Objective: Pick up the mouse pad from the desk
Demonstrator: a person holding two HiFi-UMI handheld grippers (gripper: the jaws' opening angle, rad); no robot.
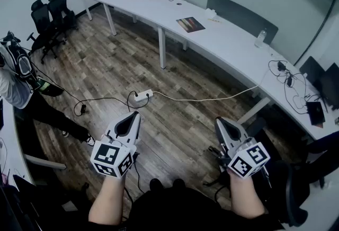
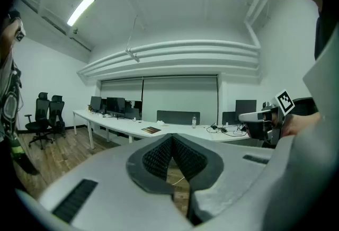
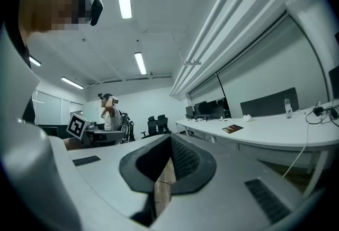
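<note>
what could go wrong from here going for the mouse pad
1. The power strip and its cables lie on the floor between the person and the desk; walking over could snag a foot.
2. The left gripper and right gripper both have their jaws together and empty; they must open before reaching the mouse pad.
3. The pad lies flat and looks thin, so the jaws may push it rather than catch an edge.

Both the left hand-held gripper (image 1: pixel 130 118) and the right hand-held gripper (image 1: pixel 223 125): pale grey wedge-shaped shells, black ribbed pads (image 2: pixel 159 157), dark slotted grilles on the flanks. Each has a white cube (image 1: pixel 112 158) with black square markers. Person wears dark clothing (image 1: pixel 180 211).
</note>
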